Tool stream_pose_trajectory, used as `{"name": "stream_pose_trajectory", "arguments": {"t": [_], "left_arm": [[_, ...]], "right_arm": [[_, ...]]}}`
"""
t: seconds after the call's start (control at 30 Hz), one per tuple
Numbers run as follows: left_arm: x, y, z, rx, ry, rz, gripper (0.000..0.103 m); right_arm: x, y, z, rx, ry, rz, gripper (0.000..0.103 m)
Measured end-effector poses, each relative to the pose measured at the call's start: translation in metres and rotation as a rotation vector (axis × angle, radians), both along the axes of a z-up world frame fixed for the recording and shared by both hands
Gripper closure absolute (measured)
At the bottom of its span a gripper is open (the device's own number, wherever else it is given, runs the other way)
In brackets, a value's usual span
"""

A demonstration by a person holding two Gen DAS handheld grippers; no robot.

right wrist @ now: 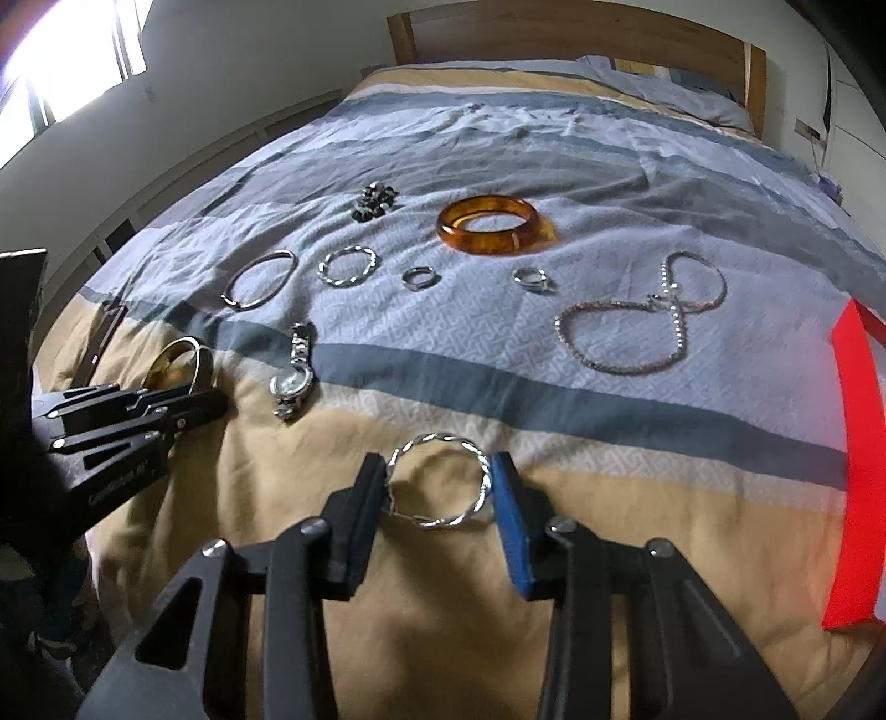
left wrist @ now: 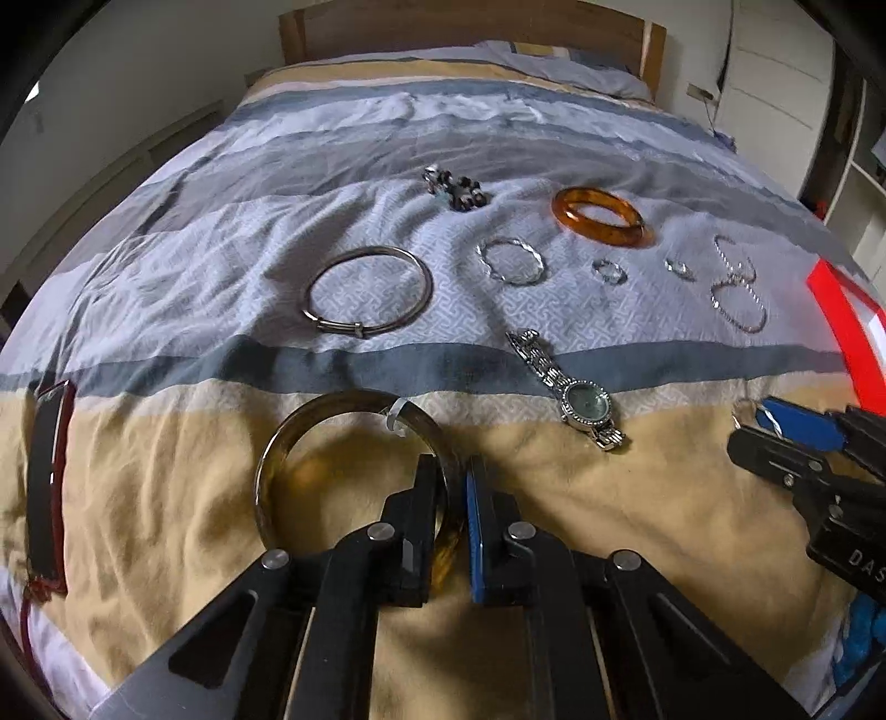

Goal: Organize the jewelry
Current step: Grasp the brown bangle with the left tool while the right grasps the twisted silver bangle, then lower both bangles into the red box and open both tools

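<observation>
My left gripper [left wrist: 453, 476] is shut on the rim of a dark olive bangle [left wrist: 310, 421] with a white tag, over the tan stripe of the bedspread; it also shows in the right wrist view [right wrist: 177, 363]. My right gripper [right wrist: 437, 471] is shut on a twisted silver bangle [right wrist: 440, 482], its pads touching both sides. Laid out beyond are a silver watch [left wrist: 576, 390], a plain silver bangle [left wrist: 368, 291], a second twisted bangle [left wrist: 512, 260], an amber bangle [left wrist: 603, 217], two rings [right wrist: 421, 277] [right wrist: 532, 278], a bead cluster [left wrist: 457, 188] and a silver necklace [right wrist: 642, 321].
A red box [right wrist: 864, 443] stands at the right edge of the bed. A dark flat case [left wrist: 47, 482] lies at the left edge. The wooden headboard [left wrist: 470, 27] is at the far end. The right gripper shows at the right of the left wrist view [left wrist: 775, 437].
</observation>
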State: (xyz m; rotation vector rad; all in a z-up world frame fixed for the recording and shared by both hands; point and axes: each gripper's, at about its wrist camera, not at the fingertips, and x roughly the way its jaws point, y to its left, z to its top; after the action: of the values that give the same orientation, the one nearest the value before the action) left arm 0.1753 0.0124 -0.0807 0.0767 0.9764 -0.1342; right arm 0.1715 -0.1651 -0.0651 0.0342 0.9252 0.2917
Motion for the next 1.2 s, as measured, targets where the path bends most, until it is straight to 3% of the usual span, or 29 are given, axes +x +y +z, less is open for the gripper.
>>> {"name": "stream_pose_trajectory", "arguments": {"t": [0.2,0.33,0.63,0.9,1.03,1.2], "left_arm": [[-0.018,-0.007,0.024,0.001,-0.024,0.007,0.094],[-0.032,-0.029,0.045,-0.022,-0.041,-0.038,0.094],[-0.045,-0.152,0.089,-0.110,-0.066,-0.279,0.094],[-0.035,-0.286,0.103,-0.203,-0.052,-0.509,0.094],[-0.028,-0.348,0.093,-0.221,-0.014,-0.601,0.094],[-0.017,-0.391,0.067,-0.200,0.051,-0.641,0.094]], "right_arm": [[-0.025,-0.015,0.024,0.024,-0.034,-0.018,0.066],[-0.049,-0.046,0.046,0.031,-0.065,-0.059,0.066],[-0.096,-0.175,0.073,-0.028,-0.108,-0.229,0.066],[-0.101,-0.298,0.057,-0.069,-0.072,-0.385,0.066],[-0.095,-0.325,0.040,-0.070,-0.039,-0.396,0.066],[-0.091,-0.345,0.024,-0.057,-0.009,-0.386,0.066]]}}
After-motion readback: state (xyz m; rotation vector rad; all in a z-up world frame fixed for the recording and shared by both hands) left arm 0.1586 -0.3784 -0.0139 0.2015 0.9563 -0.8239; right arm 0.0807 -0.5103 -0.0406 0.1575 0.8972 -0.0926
